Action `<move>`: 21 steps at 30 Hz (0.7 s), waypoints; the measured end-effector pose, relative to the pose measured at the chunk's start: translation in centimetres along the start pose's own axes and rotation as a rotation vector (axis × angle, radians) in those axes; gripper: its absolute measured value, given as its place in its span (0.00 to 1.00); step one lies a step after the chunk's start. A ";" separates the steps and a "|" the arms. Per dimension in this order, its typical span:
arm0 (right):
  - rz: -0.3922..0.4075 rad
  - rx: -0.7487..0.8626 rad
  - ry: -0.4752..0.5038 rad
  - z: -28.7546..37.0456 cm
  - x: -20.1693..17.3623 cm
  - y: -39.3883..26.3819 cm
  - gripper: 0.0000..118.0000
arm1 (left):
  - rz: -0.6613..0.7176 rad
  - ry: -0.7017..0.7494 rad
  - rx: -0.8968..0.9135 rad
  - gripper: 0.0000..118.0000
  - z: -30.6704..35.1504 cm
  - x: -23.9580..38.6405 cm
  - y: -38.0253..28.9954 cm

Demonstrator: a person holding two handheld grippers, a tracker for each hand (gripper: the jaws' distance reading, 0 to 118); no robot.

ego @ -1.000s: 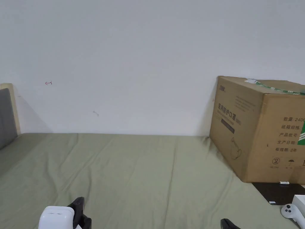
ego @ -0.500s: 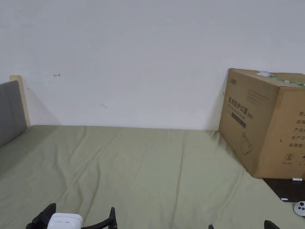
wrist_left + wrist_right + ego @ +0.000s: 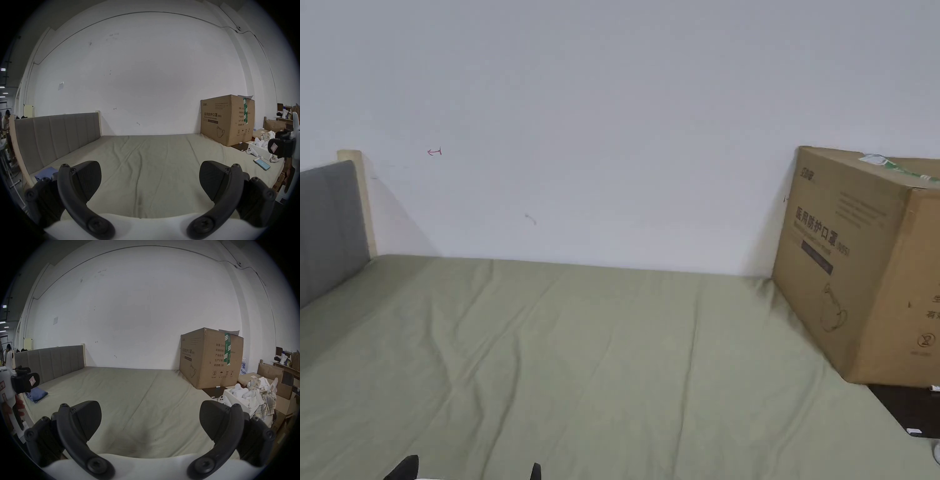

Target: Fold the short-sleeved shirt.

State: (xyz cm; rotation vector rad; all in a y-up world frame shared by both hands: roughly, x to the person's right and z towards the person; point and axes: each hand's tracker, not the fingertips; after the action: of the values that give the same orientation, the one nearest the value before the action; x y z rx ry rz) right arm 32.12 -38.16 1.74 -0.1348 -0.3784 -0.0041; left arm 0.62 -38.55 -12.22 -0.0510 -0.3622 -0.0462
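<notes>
A crumpled blue garment [image 3: 38,395] lies at the left end of the green-sheeted bed [image 3: 129,394], near the headboard; it also shows in the left gripper view [image 3: 46,173]. My left gripper [image 3: 150,180] is open over the sheet with nothing between its jaws, and its two tips [image 3: 472,470] peek up at the bottom of the head view. My right gripper [image 3: 150,420] is open too and holds nothing. Each gripper view shows the other gripper: the right one [image 3: 282,146] at the far right, the left one [image 3: 24,381] at the far left in a hand.
A large cardboard box [image 3: 862,262] stands at the bed's right end against the white wall. A grey padded headboard [image 3: 328,225] bounds the left. Right of the bed lie a phone [image 3: 262,164], a white controller [image 3: 223,400], a plaid cloth pile [image 3: 263,395] and more boxes.
The head camera has turned left, so the box slid right. The left gripper's jaws spread apart and now sit lower in the head view; the right gripper's tips left its bottom edge.
</notes>
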 end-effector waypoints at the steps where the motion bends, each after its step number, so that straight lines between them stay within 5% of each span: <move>1: 0.004 0.008 0.012 0.1 0.0 0.0 1.00 | -0.003 -0.008 -0.006 1.00 0.0 0.0 0.1; 21: 0.007 0.022 0.018 0.1 -0.3 0.0 1.00 | 0.023 -0.016 -0.024 1.00 -0.4 -0.1 0.1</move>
State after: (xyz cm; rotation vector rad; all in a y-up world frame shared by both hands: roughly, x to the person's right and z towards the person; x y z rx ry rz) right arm 31.84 -38.12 1.77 -0.1141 -0.3599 0.0054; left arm 0.63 -38.50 -12.62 -0.0791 -0.3774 -0.0270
